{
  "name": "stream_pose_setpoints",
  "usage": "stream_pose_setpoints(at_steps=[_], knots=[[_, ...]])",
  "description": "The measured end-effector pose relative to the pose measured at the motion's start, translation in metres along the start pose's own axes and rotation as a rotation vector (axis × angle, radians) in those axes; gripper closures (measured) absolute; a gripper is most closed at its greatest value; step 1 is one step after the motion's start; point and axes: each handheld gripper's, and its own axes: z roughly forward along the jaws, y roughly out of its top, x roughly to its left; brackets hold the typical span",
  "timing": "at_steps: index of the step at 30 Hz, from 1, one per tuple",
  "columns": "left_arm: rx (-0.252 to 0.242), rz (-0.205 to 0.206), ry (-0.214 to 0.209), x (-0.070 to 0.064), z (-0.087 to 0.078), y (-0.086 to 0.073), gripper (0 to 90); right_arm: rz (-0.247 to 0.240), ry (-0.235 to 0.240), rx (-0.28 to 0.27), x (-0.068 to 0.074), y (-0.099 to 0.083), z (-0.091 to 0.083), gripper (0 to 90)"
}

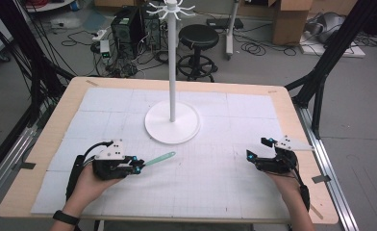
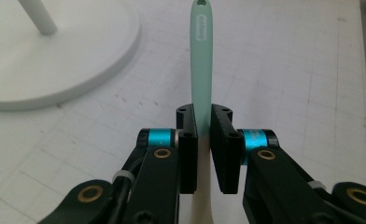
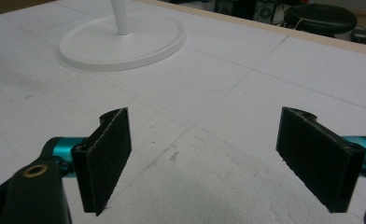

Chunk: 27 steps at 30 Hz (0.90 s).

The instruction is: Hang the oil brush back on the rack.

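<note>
- Holding a mint-green spatula [image 1: 158, 158], the left gripper [image 1: 137, 167] sat low over the white mat [image 1: 215, 173], with the person's left hand [image 1: 93, 183] wrapped around its back.
- Its jaws were squeezed tight on the spatula [image 2: 201, 70], and the long green handle stuck straight out in front of them.
- The handle tip had a small hole and pointed ahead, toward the round white base of the stand [image 1: 172, 126].
- The stand base [image 2: 55, 56] lay in front of this gripper and off to one side.
- The right gripper [image 1: 255, 150] was held by the right hand [image 1: 285, 180], well apart from the spatula.
- Its jaws stood wide apart with nothing between them, just above the mat [image 3: 204, 177].
- The stand [image 3: 123, 39] was far ahead of that gripper.
</note>
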Motion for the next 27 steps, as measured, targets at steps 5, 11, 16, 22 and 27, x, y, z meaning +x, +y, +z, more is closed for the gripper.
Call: stream_pose_setpoints(at_steps=[5,11,16,22,27], knots=[[-0.064,-0.010,0.033,0.007,-0.012,0.017,81.7,0.000,0.000,0.000,0.000,0.000,0.000,17.4],[-0.153,-0.019,0.079,0.018,-0.029,0.035,81.7,0.005,0.008,0.006,0.000,0.000,0.001,17.3],[-0.227,-0.038,0.115,0.027,-0.044,0.048,81.7,0.006,0.009,0.006,-0.001,0.000,0.001,17.3],[-0.298,-0.058,0.191,0.036,-0.059,0.061,81.7,0.006,0.011,0.003,-0.001,-0.001,0.002,17.3],[-0.343,-0.056,0.225,0.040,-0.068,0.078,81.7,0.010,0.010,0.004,-0.002,0.000,0.003,17.3]])
